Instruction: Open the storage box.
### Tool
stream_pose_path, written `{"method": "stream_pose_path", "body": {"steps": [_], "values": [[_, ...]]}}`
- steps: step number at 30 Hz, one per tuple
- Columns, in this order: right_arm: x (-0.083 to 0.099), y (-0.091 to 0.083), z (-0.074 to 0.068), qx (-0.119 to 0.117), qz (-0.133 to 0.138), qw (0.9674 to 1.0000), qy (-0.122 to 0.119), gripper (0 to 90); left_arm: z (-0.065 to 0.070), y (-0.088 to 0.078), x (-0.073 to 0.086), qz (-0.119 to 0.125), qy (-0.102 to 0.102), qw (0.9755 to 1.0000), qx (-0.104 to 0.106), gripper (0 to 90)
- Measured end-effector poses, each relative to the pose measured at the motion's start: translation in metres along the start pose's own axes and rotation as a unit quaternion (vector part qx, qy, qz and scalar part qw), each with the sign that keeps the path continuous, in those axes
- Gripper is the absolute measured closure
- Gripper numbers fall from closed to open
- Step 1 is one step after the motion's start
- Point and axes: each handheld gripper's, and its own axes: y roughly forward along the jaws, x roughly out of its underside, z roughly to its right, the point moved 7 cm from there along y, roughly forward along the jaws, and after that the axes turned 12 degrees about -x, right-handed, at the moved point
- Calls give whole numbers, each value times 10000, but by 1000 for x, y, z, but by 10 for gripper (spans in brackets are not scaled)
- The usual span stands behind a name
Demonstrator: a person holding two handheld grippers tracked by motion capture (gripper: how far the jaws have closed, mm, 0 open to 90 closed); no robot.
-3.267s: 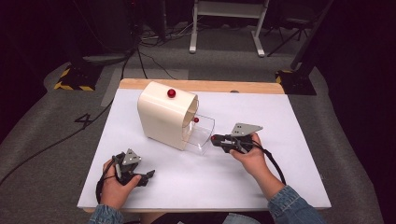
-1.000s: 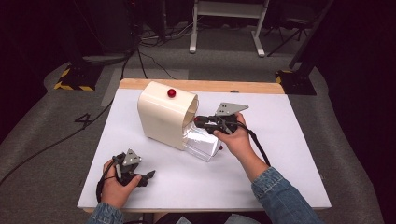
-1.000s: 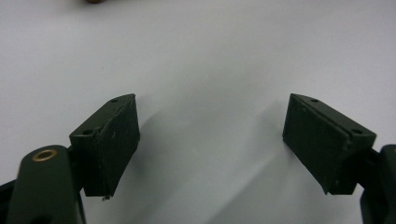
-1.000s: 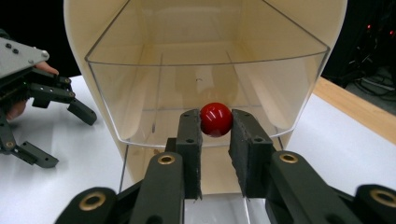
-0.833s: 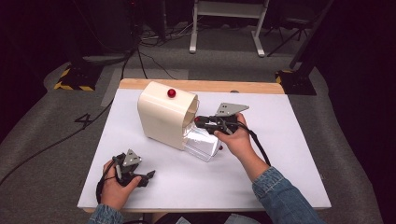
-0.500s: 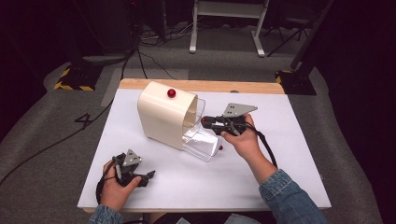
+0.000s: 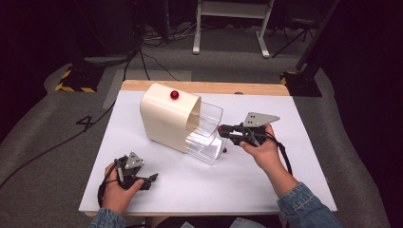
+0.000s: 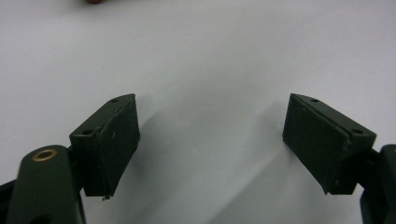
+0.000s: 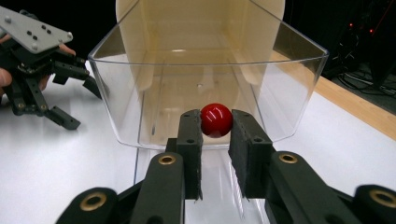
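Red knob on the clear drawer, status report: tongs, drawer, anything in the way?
Right tongs shut on red knob. Clear drawer partly out of cream cabinet. Left tongs open over white table, holding nothing. Nothing blocking.

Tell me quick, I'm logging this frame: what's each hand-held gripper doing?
Left hand-held gripper: open, empty, over the white table.
Right hand-held gripper: closed on the red knob of the upper clear drawer.

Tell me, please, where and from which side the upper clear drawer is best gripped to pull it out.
Grip the red knob on the front wall of the upper clear drawer, coming straight at that front. The round knob stands out from the smooth wall, and the right gripper already pinches it this way.
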Motion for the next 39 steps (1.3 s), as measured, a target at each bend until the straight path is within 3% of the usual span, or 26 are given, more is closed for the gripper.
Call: {"method": "stream_pose_path", "body": {"steps": [13, 18, 27, 31, 34, 37, 39], "values": [[19, -5, 1, -23, -120, 9998, 142, 741, 0, 0, 0, 7, 16, 10000, -22, 189], [26, -5, 6, 166, -223, 9995, 180, 586, 0, 0, 0, 14, -8, 10000, -14, 189], [37, -6, 9, 288, -371, 9986, 261, 511, 1, 0, 0, 26, 0, 10000, -24, 189], [39, -12, 9, 319, -361, 9985, 263, 492, 1, 0, 0, 33, -6, 10000, -24, 189], [41, -26, 9, 460, -450, 9976, 256, 455, 1, 0, 0, 28, -1, 10000, -24, 189], [45, -35, 8, 549, -527, 9961, 456, 432, 1, 0, 0, 28, -2, 10000, -24, 189], [51, -51, 9, 787, -615, 9934, 558, 395, 1, 0, 0, 27, -4, 10000, -22, 189]]}}
